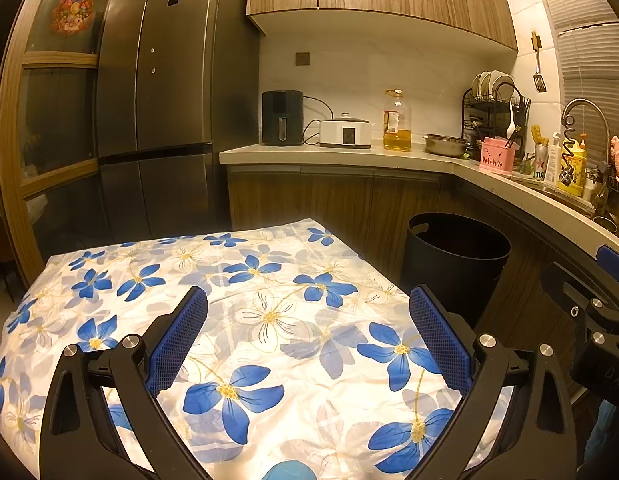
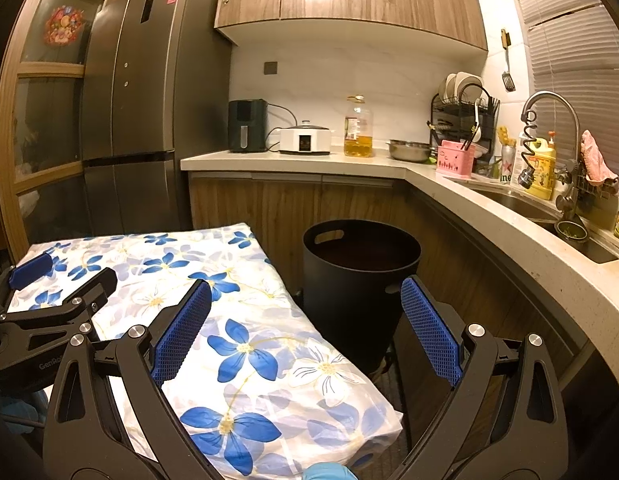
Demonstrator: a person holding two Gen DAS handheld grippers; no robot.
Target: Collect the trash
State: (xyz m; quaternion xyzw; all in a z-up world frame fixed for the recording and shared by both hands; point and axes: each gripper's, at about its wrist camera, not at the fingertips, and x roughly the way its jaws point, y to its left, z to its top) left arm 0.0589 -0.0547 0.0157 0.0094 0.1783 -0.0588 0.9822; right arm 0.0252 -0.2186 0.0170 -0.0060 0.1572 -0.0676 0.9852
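Right tool [image 2: 305, 320] spread wide, black bin [image 2: 361, 280] just ahead.

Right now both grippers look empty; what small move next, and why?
Probably pan to look for trash: the left gripper and right gripper are open and empty, the tablecloth shows no litter, and the bin waits beside the table.

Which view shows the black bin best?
The right wrist view: the black bin stands whole between the open fingers, with its rim, handle cutouts and dark inside visible. In the left wrist view the bin sits further right, its lower part hidden behind a finger.
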